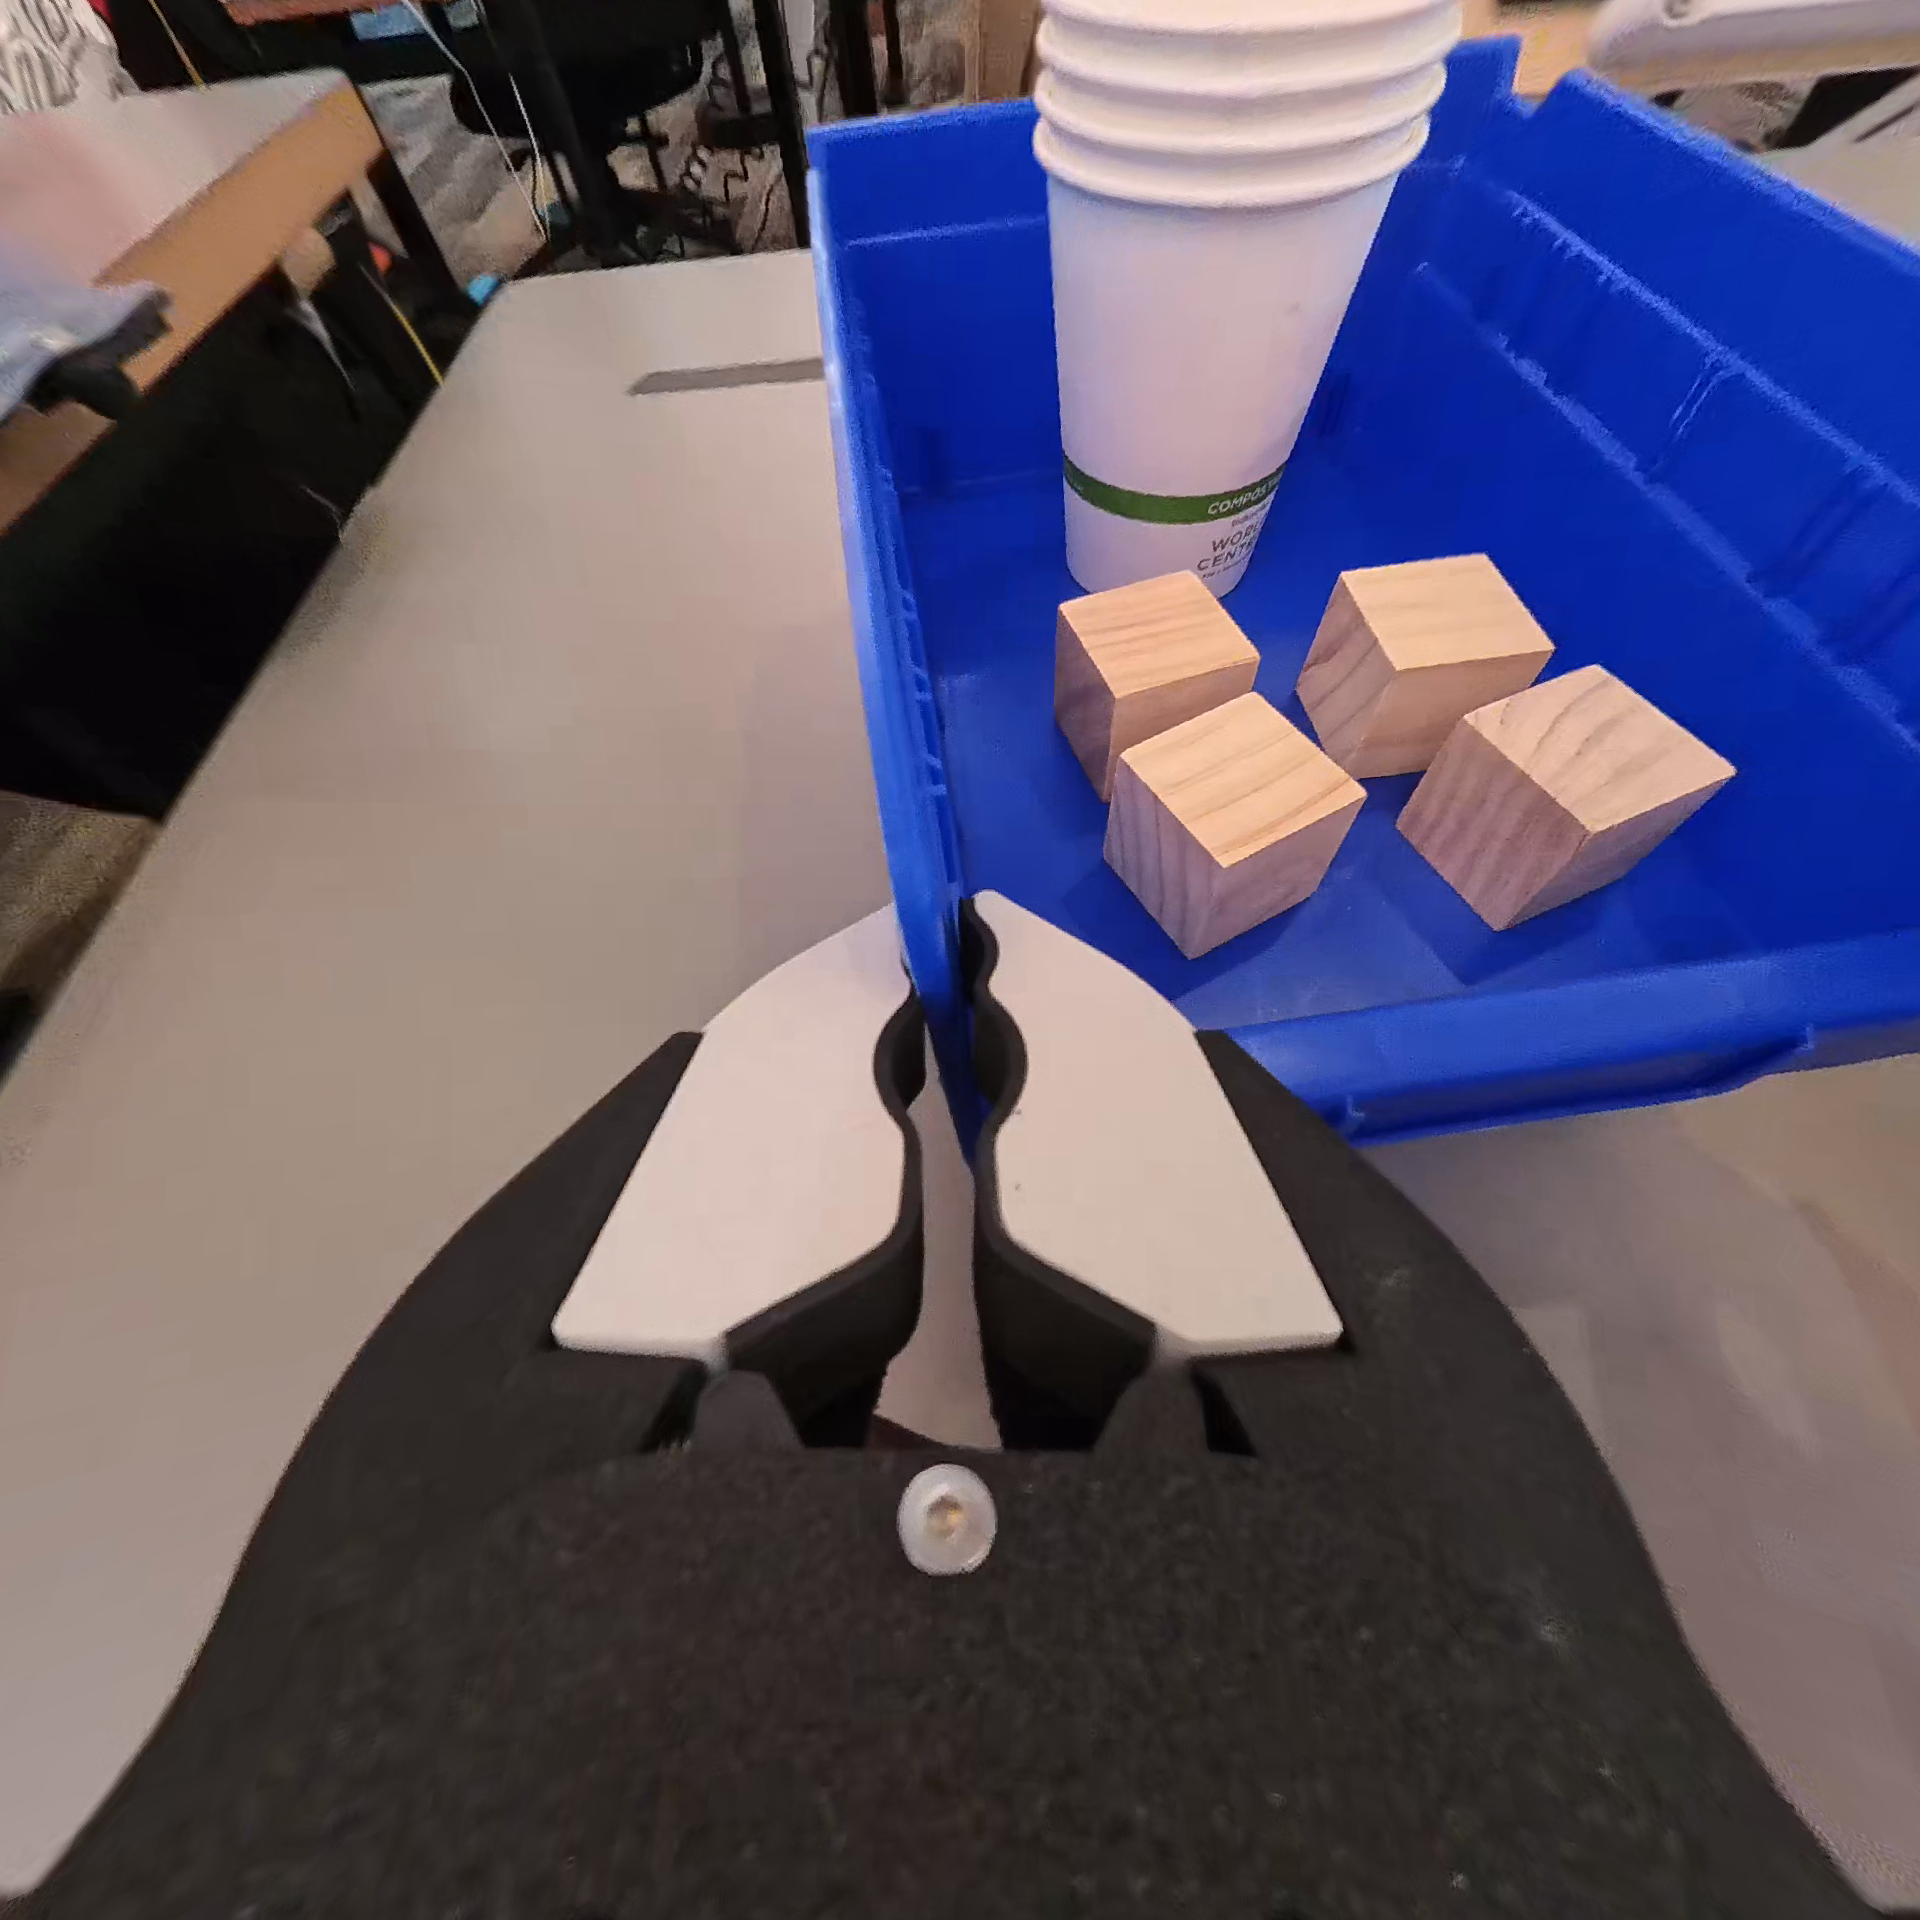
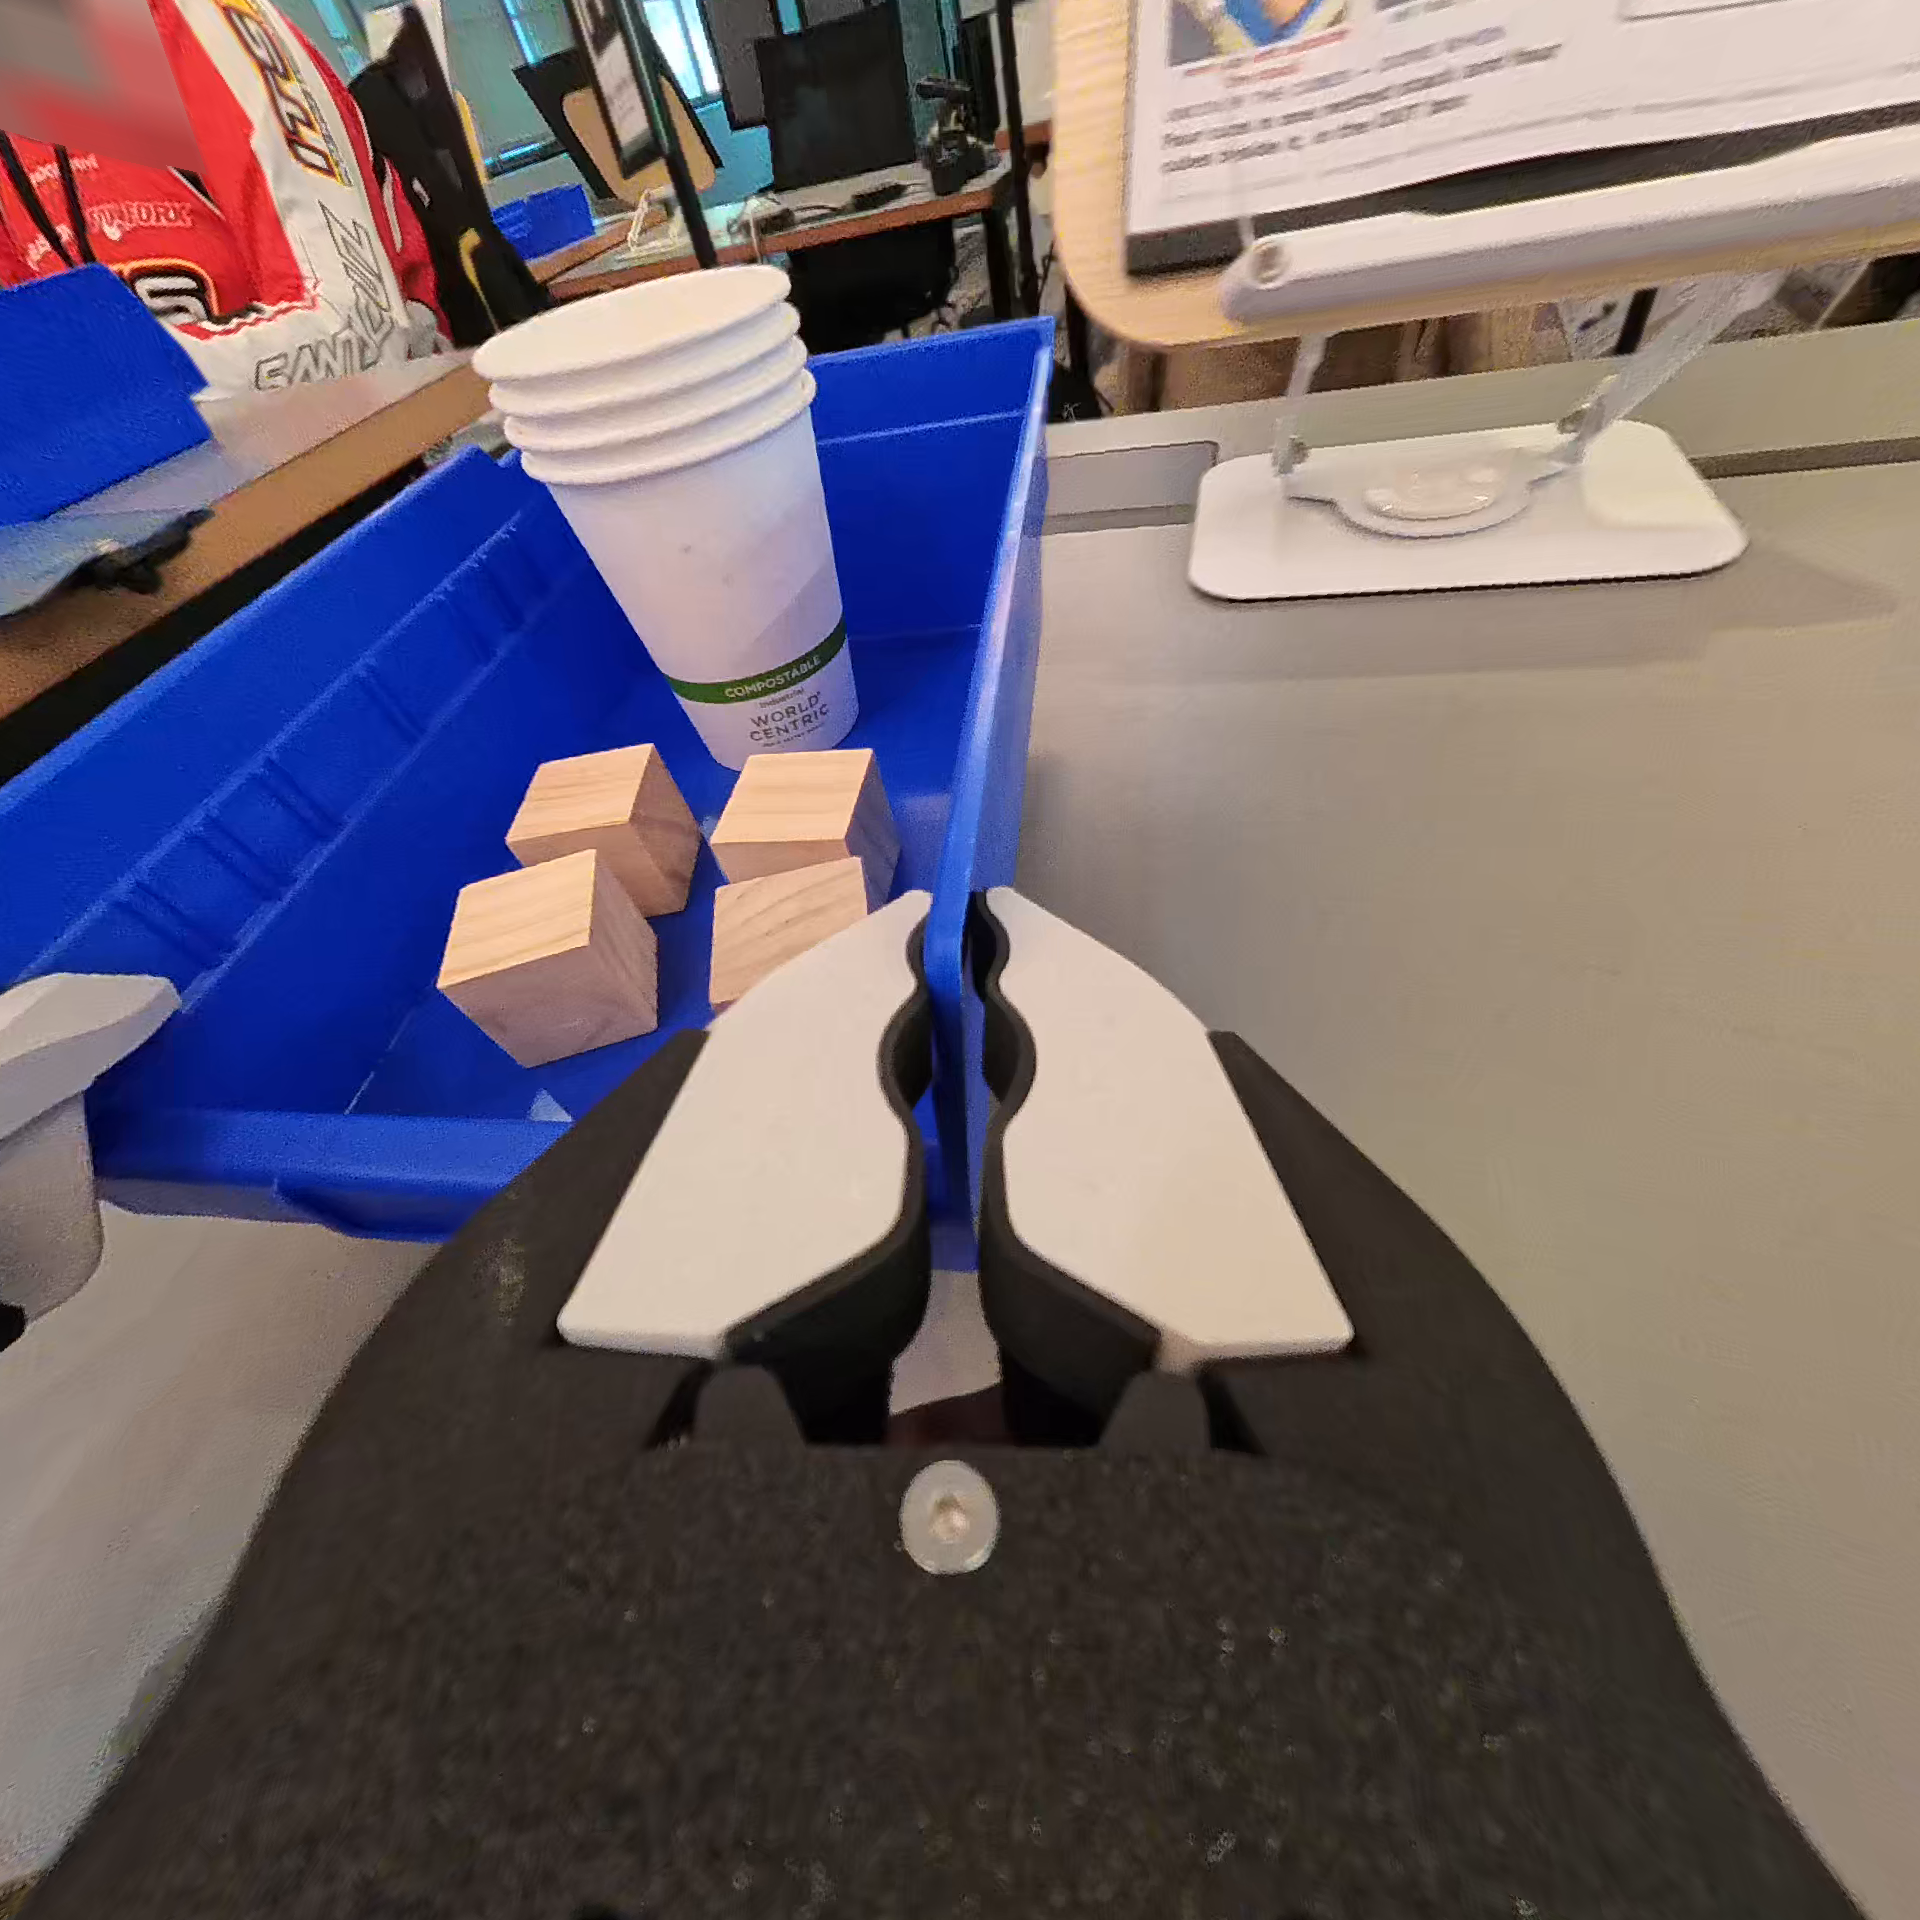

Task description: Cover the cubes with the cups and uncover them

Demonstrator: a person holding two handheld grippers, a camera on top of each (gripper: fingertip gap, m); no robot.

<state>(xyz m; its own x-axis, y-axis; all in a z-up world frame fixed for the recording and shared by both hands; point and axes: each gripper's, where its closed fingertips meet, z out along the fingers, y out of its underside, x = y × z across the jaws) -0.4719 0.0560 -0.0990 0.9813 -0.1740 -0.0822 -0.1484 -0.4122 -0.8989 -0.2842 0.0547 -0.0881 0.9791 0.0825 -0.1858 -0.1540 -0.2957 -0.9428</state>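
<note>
A blue plastic bin [image 1: 1621, 343] [image 2: 260, 790] stands on a grey table. Inside it are several wooden cubes [image 1: 1231, 821] [image 2: 551, 956] and a stack of white paper cups [image 1: 1195, 343] [image 2: 696, 520], standing upright behind the cubes. My left gripper [image 1: 940, 925] is shut on the bin's left side wall near its front corner. My right gripper [image 2: 951, 914] is shut on the bin's right side wall near its front corner. The left gripper's tip also shows at the left edge of the right wrist view [image 2: 62, 1049].
The grey table [image 1: 468, 831] [image 2: 1455, 935] extends left and right of the bin. A white stand [image 2: 1465, 520] holding a board with papers sits at the back right. Another table with clothing [image 1: 94, 343] is at the far left. A person in a red jersey [image 2: 208, 208] is behind.
</note>
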